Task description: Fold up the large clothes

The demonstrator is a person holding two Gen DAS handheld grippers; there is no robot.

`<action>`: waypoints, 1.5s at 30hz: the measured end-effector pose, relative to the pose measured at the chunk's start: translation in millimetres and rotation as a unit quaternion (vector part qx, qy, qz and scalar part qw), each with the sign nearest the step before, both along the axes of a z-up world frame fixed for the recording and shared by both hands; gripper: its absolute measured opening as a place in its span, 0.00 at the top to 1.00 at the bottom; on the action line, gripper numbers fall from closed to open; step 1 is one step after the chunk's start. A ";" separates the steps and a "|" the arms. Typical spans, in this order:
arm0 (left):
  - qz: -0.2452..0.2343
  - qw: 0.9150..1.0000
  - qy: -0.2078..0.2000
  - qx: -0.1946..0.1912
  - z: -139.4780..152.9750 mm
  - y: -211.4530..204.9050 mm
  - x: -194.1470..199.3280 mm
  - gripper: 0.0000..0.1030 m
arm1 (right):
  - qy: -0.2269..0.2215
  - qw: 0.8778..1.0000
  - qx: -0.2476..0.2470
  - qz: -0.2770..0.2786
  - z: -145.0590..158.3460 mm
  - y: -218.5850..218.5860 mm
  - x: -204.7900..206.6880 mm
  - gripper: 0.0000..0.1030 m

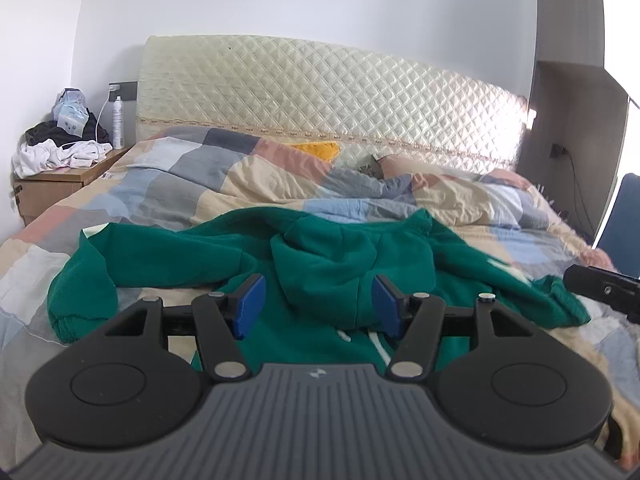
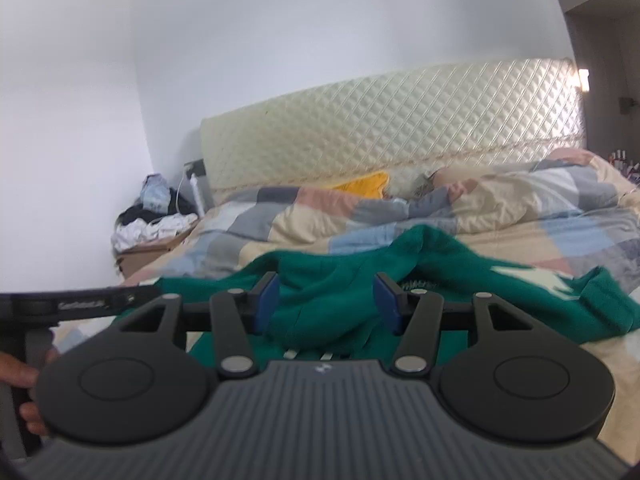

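Note:
A large green hoodie point(image 1: 344, 256) lies spread on the patchwork bed, hood toward me, with white drawstrings point(image 1: 376, 344) showing below it. One sleeve point(image 1: 80, 284) runs off to the left, the other point(image 1: 520, 288) to the right. My left gripper point(image 1: 318, 306) hovers over the hood with its blue pads apart and nothing pinched between them. In the right wrist view the hoodie point(image 2: 340, 296) is blurred, and my right gripper point(image 2: 326, 306) also stands open above it. Each gripper shows at the edge of the other's view: the right gripper point(image 1: 604, 288) and the left gripper point(image 2: 80, 304), held by a hand point(image 2: 20, 376).
A rumpled patchwork duvet point(image 1: 256, 176) is heaped at the back of the bed, below a quilted cream headboard point(image 1: 320, 92). A wooden nightstand point(image 1: 56, 184) at the left carries a clothes pile point(image 1: 60, 148) and a spray bottle point(image 1: 118, 124). A blue chair point(image 1: 624, 220) stands at the right.

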State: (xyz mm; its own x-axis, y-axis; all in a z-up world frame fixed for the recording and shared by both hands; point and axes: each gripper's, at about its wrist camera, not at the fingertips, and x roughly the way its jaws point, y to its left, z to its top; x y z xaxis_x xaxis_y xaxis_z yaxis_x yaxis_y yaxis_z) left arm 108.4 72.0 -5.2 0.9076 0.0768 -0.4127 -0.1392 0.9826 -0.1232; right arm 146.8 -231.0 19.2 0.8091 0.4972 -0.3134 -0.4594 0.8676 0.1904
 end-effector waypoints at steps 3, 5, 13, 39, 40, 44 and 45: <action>-0.011 1.000 0.018 -0.007 -16.2 3.8 7.3 0.37 | -0.003 1.000 -0.024 0.005 -19.6 7.8 -1.7 0.46; -0.009 1.000 0.029 -0.007 -26.2 6.1 13.9 0.37 | 0.011 0.999 -0.032 0.010 -33.8 14.4 1.9 0.46; -0.003 0.997 0.074 -0.019 -65.7 24.8 55.0 0.37 | 0.075 0.996 -0.052 0.025 -77.8 44.0 49.8 0.37; 0.069 0.984 0.116 -0.113 -130.7 98.1 107.8 0.37 | 0.117 0.984 -0.136 0.004 -175.7 178.1 219.7 0.29; 0.073 0.984 0.116 -0.117 -132.3 97.4 106.9 0.37 | 0.121 0.983 -0.136 0.004 -174.6 182.0 228.7 0.34; 0.066 0.983 0.125 -0.116 -141.8 93.6 112.0 0.37 | 0.123 0.982 -0.141 0.012 -155.9 198.2 268.8 0.71; 0.066 0.983 0.126 -0.115 -143.4 93.4 112.9 0.37 | 0.117 0.982 -0.146 0.012 -146.6 202.6 280.1 0.74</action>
State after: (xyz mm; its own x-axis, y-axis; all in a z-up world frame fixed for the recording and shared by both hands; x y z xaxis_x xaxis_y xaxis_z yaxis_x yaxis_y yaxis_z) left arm 221.4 165.4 -148.6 0.7628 0.0651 -0.6433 -0.3179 0.9041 -0.2855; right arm 426.9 -28.3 -127.4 0.6873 0.3756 -0.6217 -0.4529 0.8908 0.0376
